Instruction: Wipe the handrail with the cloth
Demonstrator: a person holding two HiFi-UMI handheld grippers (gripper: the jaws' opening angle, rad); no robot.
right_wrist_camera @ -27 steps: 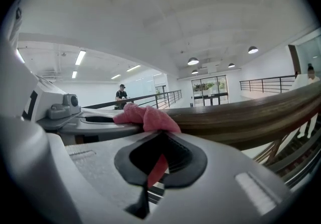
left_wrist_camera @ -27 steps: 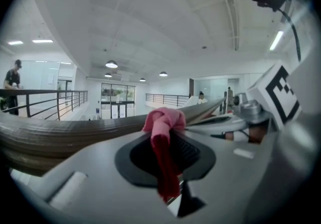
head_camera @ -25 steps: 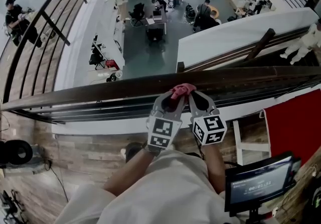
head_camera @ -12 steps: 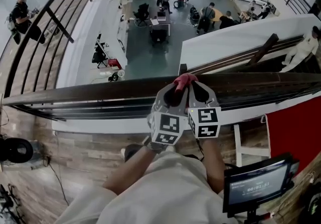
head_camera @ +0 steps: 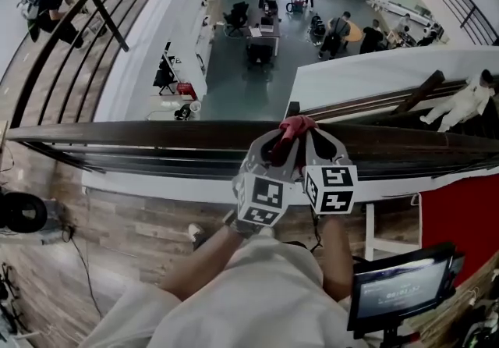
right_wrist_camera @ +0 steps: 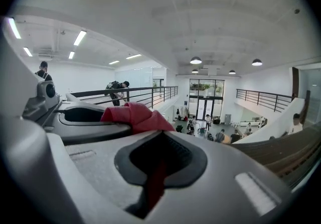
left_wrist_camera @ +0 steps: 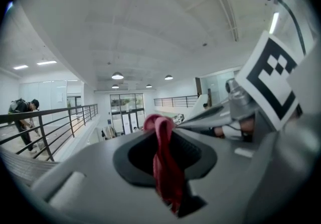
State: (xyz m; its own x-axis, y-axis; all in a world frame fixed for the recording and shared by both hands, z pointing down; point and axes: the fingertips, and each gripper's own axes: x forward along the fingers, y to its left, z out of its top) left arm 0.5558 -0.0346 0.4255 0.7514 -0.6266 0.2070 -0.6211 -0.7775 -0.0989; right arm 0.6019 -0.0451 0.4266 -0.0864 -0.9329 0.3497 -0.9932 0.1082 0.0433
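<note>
A dark brown wooden handrail (head_camera: 140, 136) runs left to right across the head view. Bunched on top of its middle is a red cloth (head_camera: 295, 129). My left gripper (head_camera: 279, 143) and right gripper (head_camera: 309, 141) stand side by side, both shut on this cloth and pressing it to the rail. In the left gripper view the cloth (left_wrist_camera: 165, 168) hangs as a strip between the closed jaws of the left gripper (left_wrist_camera: 159, 126). The right gripper view shows the cloth (right_wrist_camera: 131, 116) heaped to the left, a red strip pinched in the right gripper (right_wrist_camera: 159, 152), and the handrail (right_wrist_camera: 296, 150) at the right.
Beyond the rail is an open drop to a lower floor with desks (head_camera: 261, 46) and people. A person (head_camera: 51, 3) stands on the balcony at upper left. A screen (head_camera: 401, 284) and a red panel (head_camera: 460, 214) sit at lower right, a black roll (head_camera: 23, 212) at left.
Both grippers, with the cloth held between them, have shifted a little forward over the rail and slightly to the right. Both stay shut on it.
</note>
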